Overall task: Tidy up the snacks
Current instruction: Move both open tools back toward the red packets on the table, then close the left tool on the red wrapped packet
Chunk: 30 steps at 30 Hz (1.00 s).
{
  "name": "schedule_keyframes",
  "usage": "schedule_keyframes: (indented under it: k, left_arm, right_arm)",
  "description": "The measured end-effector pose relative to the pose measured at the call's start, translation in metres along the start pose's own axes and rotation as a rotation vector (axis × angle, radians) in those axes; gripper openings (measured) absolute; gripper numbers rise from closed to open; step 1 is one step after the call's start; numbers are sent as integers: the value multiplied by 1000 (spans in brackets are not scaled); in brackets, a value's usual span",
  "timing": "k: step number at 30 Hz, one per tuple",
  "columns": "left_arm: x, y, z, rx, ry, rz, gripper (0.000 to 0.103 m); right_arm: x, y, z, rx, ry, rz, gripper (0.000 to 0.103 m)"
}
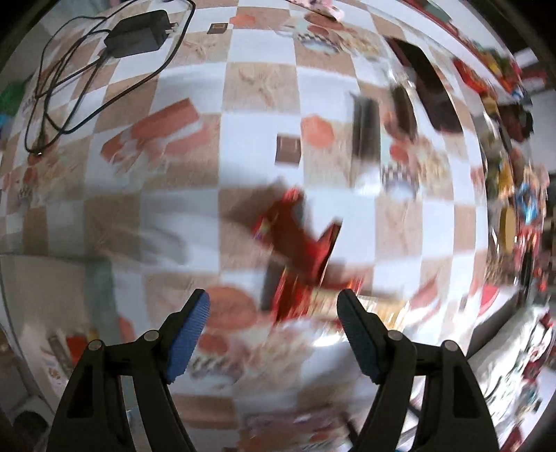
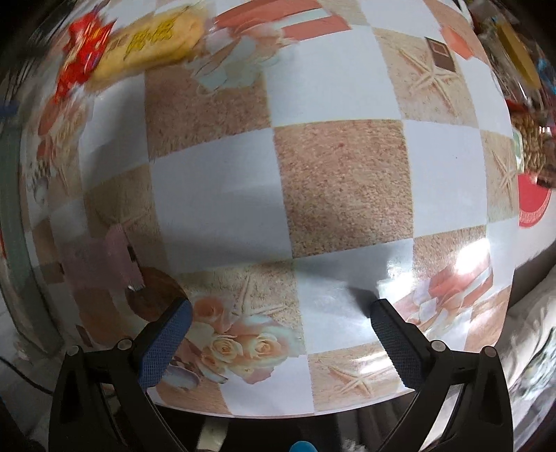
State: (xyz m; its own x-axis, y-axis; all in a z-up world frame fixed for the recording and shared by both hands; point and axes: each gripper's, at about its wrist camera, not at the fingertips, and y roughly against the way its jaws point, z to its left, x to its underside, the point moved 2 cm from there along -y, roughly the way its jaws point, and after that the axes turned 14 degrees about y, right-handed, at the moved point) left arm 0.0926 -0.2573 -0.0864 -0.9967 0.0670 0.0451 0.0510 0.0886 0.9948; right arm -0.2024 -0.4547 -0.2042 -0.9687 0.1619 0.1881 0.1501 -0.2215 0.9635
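Observation:
In the left wrist view a red snack packet lies blurred on the checkered tablecloth, just ahead of my open, empty left gripper. In the right wrist view my right gripper is open and empty above the near table edge. A yellow snack pack with a red wrapper beside it lies at the far left. A pink packet with a round brown snack lies just left of the left finger.
A black power adapter with cable lies at the far left of the table. A clear container with mixed snacks stands at the right, also in the right wrist view. Dark packets lie mid-table.

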Motion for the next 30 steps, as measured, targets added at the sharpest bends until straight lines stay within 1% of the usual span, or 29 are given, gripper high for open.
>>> schedule_keyframes:
  k: [3, 5, 7, 9, 10, 11, 12, 13, 15, 16, 17, 18, 19, 23, 24, 25, 30]
  left_arm:
    - [-18, -10, -8, 2, 37, 12, 79]
    - [-25, -18, -6, 4, 77, 28, 79]
    - [-31, -24, -6, 3, 113, 45, 79]
    - [-36, -32, -4, 8, 156, 68, 79]
    - [-38, -36, -3, 5, 175, 80, 79]
    - [-39, -40, -2, 2, 191, 92, 79]
    - [-39, -43, -1, -3, 201, 99, 74]
    - [-40, -44, -1, -9, 205, 99, 71]
    - [-41, -40, -1, -23, 180, 65, 51]
    - [-41, -39, -3, -27, 152, 60, 51]
    - [-41, -38, -3, -22, 140, 59, 49]
    - [-37, -38, -6, -12, 134, 53, 40]
    - [-35, -37, -4, -2, 126, 47, 35]
    - [-8, -39, 8, -9, 88, 34, 35]
    - [8, -36, 17, -5, 79, 31, 32]
    - [17, -36, 23, -4, 68, 33, 32]
    - [70, -47, 60, -7, 51, 99, 32]
  right_arm:
    - [2, 0, -6, -3, 6, -8, 103]
    - [5, -1, -6, -1, 16, -6, 103]
    - [10, -4, 2, 6, 20, -3, 103]
    - [11, -4, -1, 8, 23, -6, 103]
    - [12, 3, 13, 10, 24, -7, 103]
    - [13, 3, 13, 12, 25, -9, 103]
    - [15, 2, 12, 13, 26, -11, 103]
    - [18, 1, 12, 14, 28, -12, 103]
    - [18, 3, 15, 17, 34, -14, 103]
    - [19, 3, 16, 18, 37, -14, 103]
    - [22, 1, 19, 20, 40, -15, 103]
    - [24, -2, 24, 22, 43, -16, 103]
    - [26, -3, 24, 23, 44, -17, 103]
    - [25, -1, 37, 26, 44, -20, 103]
    - [24, -1, 38, 26, 44, -19, 103]
    - [24, -1, 38, 26, 43, -19, 103]
    - [24, -1, 39, 29, 43, -23, 103]
